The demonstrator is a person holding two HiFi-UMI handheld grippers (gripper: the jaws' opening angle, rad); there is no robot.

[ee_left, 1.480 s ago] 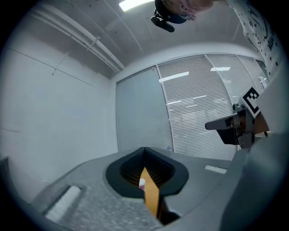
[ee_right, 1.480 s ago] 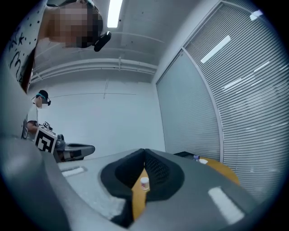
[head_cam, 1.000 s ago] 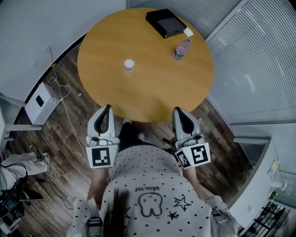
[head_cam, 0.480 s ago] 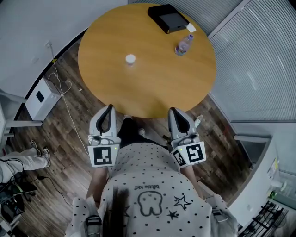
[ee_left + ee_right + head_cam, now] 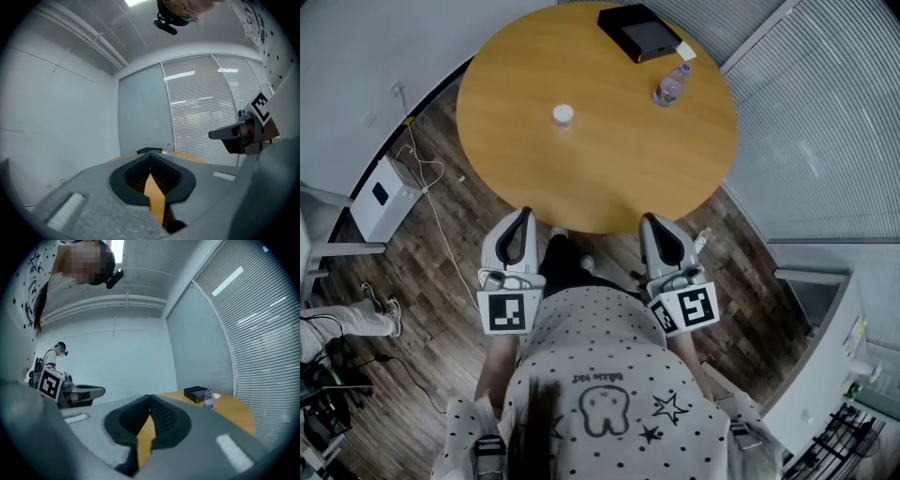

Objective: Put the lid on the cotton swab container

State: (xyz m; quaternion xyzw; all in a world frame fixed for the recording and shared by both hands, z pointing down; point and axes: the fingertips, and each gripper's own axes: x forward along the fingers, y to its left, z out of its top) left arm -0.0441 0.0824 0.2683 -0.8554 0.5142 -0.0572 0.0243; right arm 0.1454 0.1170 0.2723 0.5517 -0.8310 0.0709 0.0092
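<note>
Standing at the near edge of a round table of honey-coloured wood (image 5: 609,178), a person in a white shirt with black dots (image 5: 600,375) holds both tools low, just off the rim and over the dark plank floor (image 5: 441,309). The left gripper (image 5: 522,216) has its jaws pressed together, tips meeting, with nothing between them. The right gripper (image 5: 648,221) is the same, its black ribbed pads closed on each other and empty. Both point towards the table, side by side, and neither touches it.

The small white round cotton swab container (image 5: 562,114) sits on the table's far left part, well apart from both grippers. From here it is too small to tell whether its lid is on.

At the far edge lies a flat black rectangular box (image 5: 637,30) with a small white card (image 5: 685,50) just beside its corner. Near them stands a clear plastic bottle (image 5: 669,89) with a pinkish label. To the left, on the floor by the wall, is a white boxy unit (image 5: 382,199) with white cables trailing from it. Slatted blinds (image 5: 825,122) cover the glass on the right.
</note>
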